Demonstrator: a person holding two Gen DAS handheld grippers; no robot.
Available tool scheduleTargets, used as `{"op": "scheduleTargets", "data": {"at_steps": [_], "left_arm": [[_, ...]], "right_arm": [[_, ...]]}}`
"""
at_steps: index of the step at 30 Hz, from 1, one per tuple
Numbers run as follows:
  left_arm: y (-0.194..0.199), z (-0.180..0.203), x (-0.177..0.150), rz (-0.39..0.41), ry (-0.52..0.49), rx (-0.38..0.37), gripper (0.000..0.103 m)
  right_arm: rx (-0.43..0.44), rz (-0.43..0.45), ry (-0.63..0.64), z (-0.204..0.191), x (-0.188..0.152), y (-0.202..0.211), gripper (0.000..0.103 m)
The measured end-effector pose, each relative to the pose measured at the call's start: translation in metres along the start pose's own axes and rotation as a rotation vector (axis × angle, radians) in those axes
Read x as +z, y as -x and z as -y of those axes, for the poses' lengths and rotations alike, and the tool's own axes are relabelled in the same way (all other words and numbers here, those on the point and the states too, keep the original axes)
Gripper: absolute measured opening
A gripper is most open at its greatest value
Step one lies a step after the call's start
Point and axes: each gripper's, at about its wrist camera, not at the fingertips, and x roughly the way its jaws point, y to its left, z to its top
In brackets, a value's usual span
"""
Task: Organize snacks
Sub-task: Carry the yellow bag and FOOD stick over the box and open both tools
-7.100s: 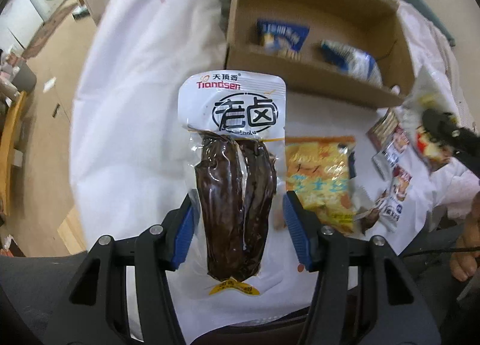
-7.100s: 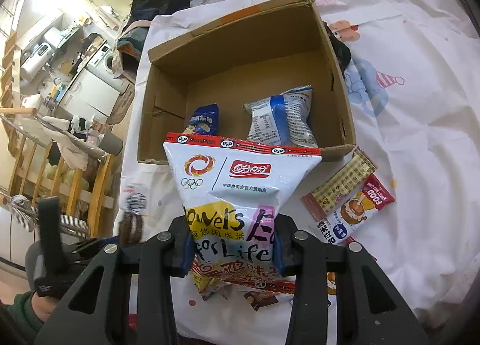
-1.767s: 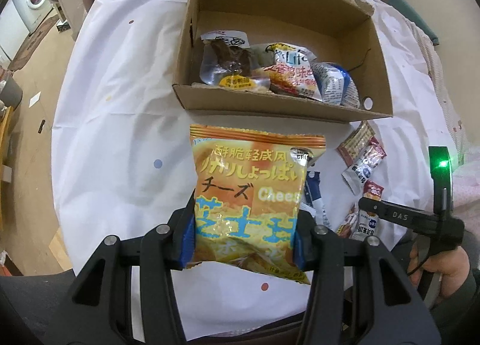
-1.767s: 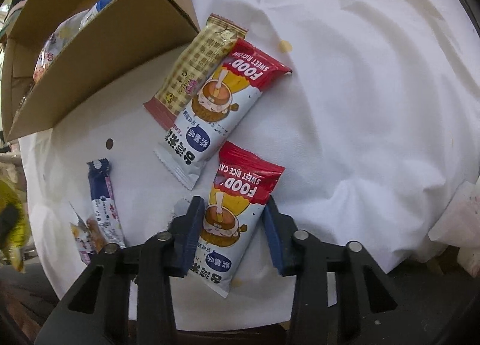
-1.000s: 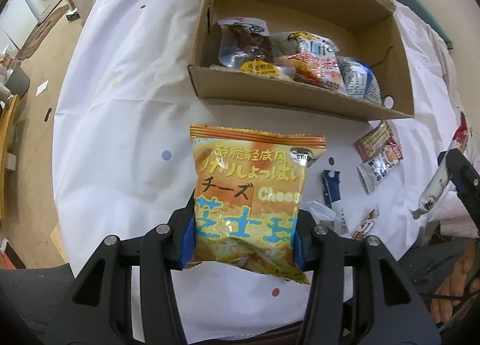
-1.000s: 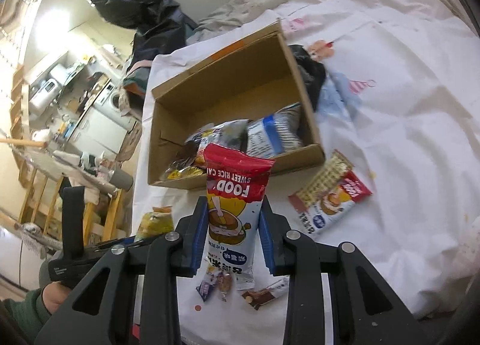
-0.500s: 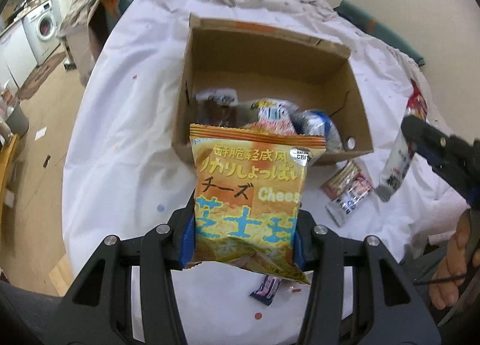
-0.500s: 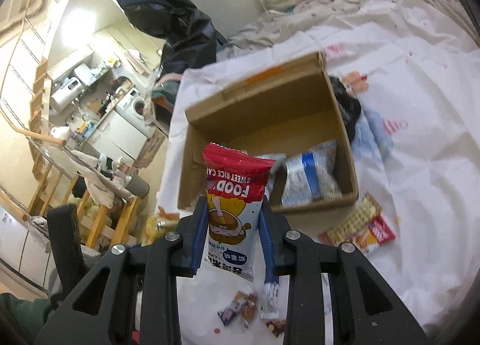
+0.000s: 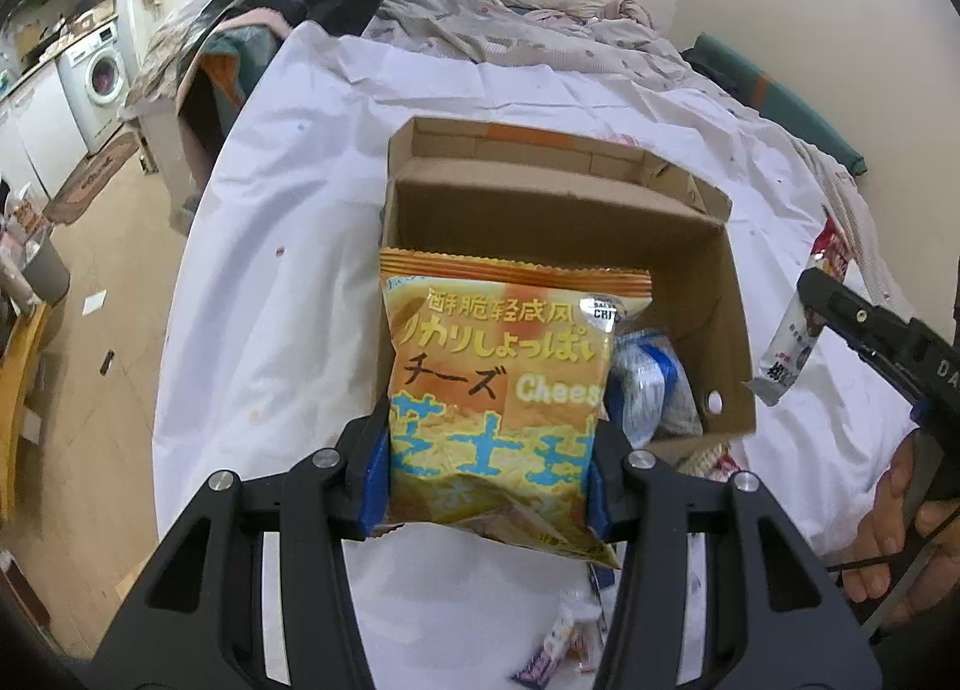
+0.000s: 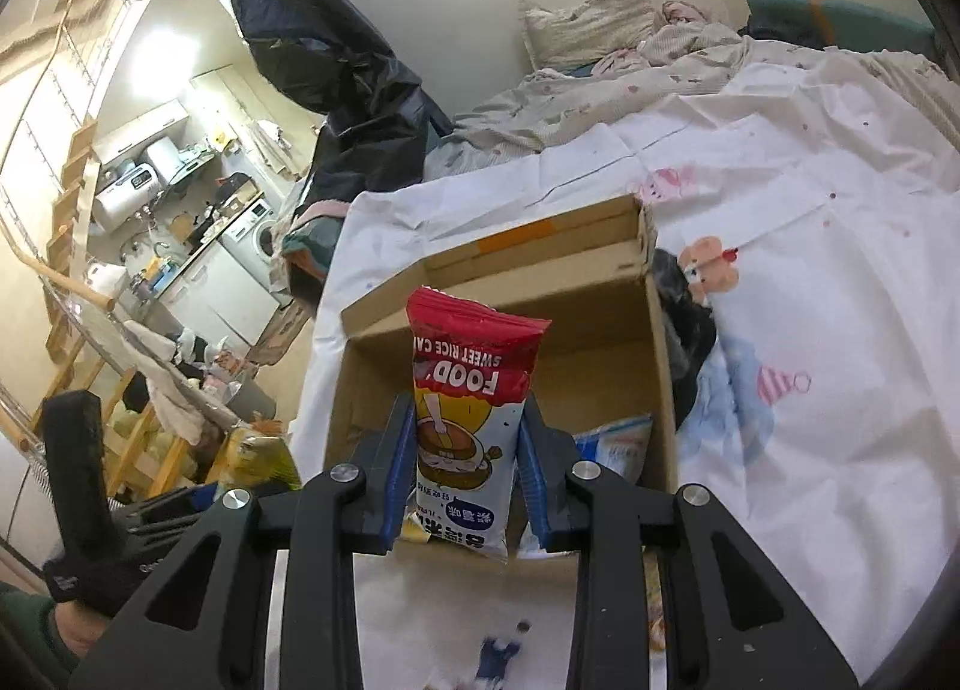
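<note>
On the white sheet (image 9: 288, 246) spread over the bed sits my open cardboard box (image 9: 735, 294), and both wrist cameras look down into it from the near side. My left view shows a blue-and-white packet (image 9: 651, 384) lying against the box's right wall; my right view catches only a corner of that packet (image 10: 618, 441). My left gripper (image 9: 487, 471) is clamped on the orange cheese snack bag (image 9: 504, 384), pads pressing both its sides, the bag upright in front of the box's near wall. My right gripper (image 10: 467, 471) is closed narrowly on the red rice cake packet (image 10: 471, 390), held upright before the box (image 10: 657, 366). Only the left view shows that packet from outside, hanging at the tip of my right gripper (image 9: 810, 294) to the right of the box. Only the right view shows a small blue wrapper (image 10: 495, 657) on the sheet below.
</note>
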Motion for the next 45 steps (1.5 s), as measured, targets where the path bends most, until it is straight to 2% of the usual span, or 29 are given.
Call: {"op": "scheduleTargets", "data": {"at_steps": [9, 13, 16, 18, 20, 25, 31, 35, 36, 37, 38, 39, 41, 43, 45], "left_arm": [[-0.019, 0.011, 0.051, 0.038, -0.028, -0.011, 0.046], [-0.039, 0.007, 0.061, 0.04, -0.019, -0.006, 0.046], [-0.053, -0.007, 0.056, 0.05, 0.032, -0.031, 0.046], [-0.065, -0.011, 0.054, 0.022, 0.033, -0.01, 0.046], [-0.074, -0.015, 0.052, -0.007, 0.031, -0.049, 0.046], [-0.084, -0.019, 0.048, -0.044, 0.057, -0.062, 0.046], [-0.087, -0.018, 0.047, -0.019, 0.051, -0.049, 0.046], [-0.089, -0.019, 0.047, -0.036, 0.053, -0.046, 0.05], [-0.089, -0.019, 0.046, -0.041, 0.058, -0.049, 0.052], [-0.089, -0.019, 0.046, -0.043, 0.062, -0.048, 0.06], [-0.088, -0.019, 0.046, -0.039, 0.064, -0.045, 0.067], [-0.086, -0.019, 0.046, -0.031, 0.064, -0.043, 0.07], [-0.083, -0.017, 0.047, -0.016, 0.049, -0.036, 0.083], [-0.079, -0.014, 0.048, -0.001, 0.029, -0.027, 0.09], [-0.076, -0.012, 0.049, 0.016, 0.014, -0.025, 0.091]], "right_arm": [[-0.015, 0.003, -0.02, 0.012, 0.022, -0.022, 0.033], [-0.046, -0.019, -0.007, 0.016, 0.024, -0.037, 0.033], [-0.077, -0.061, -0.004, 0.023, 0.023, -0.053, 0.033], [-0.096, -0.092, -0.014, 0.029, 0.02, -0.063, 0.033], [-0.109, -0.127, -0.038, 0.034, 0.016, -0.071, 0.033], [-0.12, -0.186, -0.035, 0.033, 0.007, -0.085, 0.033], [-0.128, -0.187, -0.039, 0.031, 0.005, -0.088, 0.036], [-0.124, -0.174, -0.056, 0.032, 0.006, -0.087, 0.037], [-0.123, -0.174, -0.059, 0.032, 0.006, -0.087, 0.041], [-0.119, -0.171, -0.063, 0.032, 0.006, -0.086, 0.045], [-0.114, -0.165, -0.066, 0.032, 0.007, -0.085, 0.057], [-0.112, -0.151, -0.067, 0.032, 0.007, -0.082, 0.066], [-0.111, -0.133, -0.062, 0.031, 0.01, -0.078, 0.072], [-0.106, -0.129, -0.068, 0.033, 0.012, -0.076, 0.076], [-0.107, -0.12, -0.089, 0.036, 0.013, -0.073, 0.082]]}}
